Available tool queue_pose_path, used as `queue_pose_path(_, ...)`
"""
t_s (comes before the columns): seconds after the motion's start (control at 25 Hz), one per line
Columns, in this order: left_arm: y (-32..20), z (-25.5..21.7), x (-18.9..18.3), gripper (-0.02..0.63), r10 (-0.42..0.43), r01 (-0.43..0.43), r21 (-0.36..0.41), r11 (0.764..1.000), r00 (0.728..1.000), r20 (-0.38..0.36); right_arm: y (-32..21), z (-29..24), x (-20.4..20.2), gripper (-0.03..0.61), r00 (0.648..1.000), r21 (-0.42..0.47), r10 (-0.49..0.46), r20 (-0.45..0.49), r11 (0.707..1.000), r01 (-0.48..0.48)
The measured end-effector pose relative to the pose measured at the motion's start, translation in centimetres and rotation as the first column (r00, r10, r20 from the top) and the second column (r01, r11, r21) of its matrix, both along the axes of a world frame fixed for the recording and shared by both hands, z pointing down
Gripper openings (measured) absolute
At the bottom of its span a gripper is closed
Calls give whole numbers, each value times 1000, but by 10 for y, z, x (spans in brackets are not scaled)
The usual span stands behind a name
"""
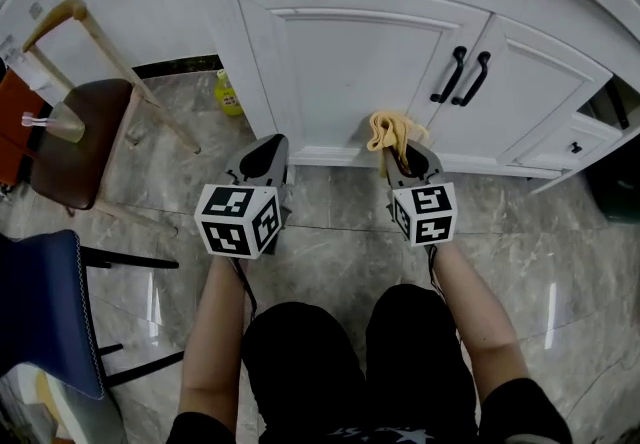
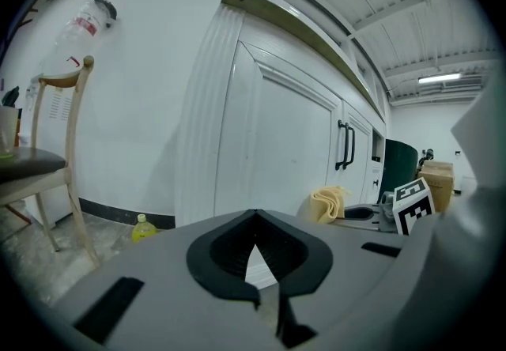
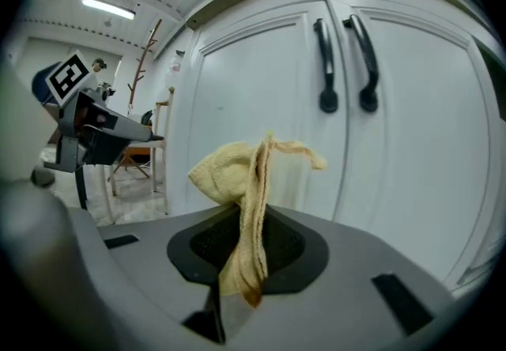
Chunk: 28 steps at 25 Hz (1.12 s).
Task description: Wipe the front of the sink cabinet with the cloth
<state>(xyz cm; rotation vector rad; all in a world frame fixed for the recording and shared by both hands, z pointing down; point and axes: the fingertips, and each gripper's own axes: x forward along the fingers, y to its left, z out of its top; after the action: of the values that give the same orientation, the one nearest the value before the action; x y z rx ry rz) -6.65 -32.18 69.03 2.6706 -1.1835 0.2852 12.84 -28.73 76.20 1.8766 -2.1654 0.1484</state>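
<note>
At the foot of the white sink cabinet [image 1: 340, 62], my right gripper [image 1: 405, 154] pinches the yellow cloth [image 1: 388, 128] near the door's lower edge, my left gripper [image 1: 270, 147] closed, empty, with seemingly the whole front left to wipe.

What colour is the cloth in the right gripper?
Pale yellow. The cloth shows best in the right gripper view, pinched in the right gripper.
</note>
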Motion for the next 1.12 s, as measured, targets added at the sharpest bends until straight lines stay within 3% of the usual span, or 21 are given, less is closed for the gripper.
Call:
queue_pose_path(0.36,-2,26,-62,14,-88,87,-40,995,996,-20,-36,27,-125,84,963,2,-271,2,963,271)
queue_pose_path(0.6,-1,52,-86,14,-126,126,-61,990,992,-7,-54,64,-174,84,943,-55,-333,-6,942,332)
queue_pose_path(0.8,-2,66,-88,14,-138,137,-82,987,990,-15,-63,69,-162,84,953,-53,-302,-13,952,301)
queue_pose_path(1.12,3,67,-54,15,-81,81,-79,994,997,5,-45,69,-89,84,978,-50,-208,-10,977,207)
